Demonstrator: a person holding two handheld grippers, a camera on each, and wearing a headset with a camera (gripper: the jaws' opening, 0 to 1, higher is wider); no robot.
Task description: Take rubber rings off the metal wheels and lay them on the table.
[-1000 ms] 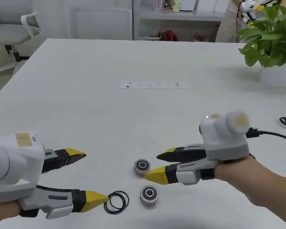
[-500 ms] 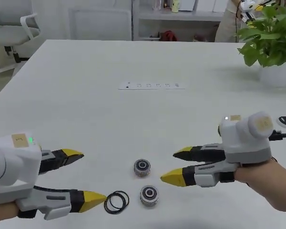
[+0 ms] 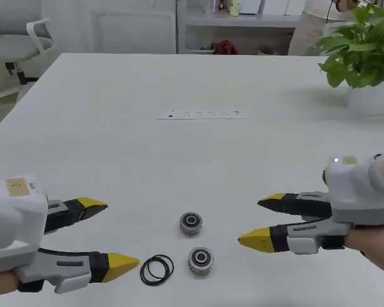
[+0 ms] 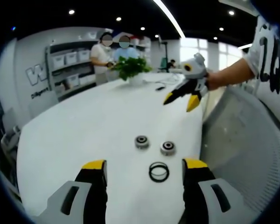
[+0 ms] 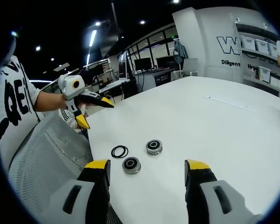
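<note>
- Left tool: jaws spread, holding nothing. Right tool: also spread and empty.
- Rings lie flat and overlapping on the worktop, just left of the near wheel. The far wheel sits just beyond it.
- The left tool is nearer, with the rings just off its near tip. The right tool is well apart, right of both wheels.
- The wheels look bare, though I cannot be sure.
</note>
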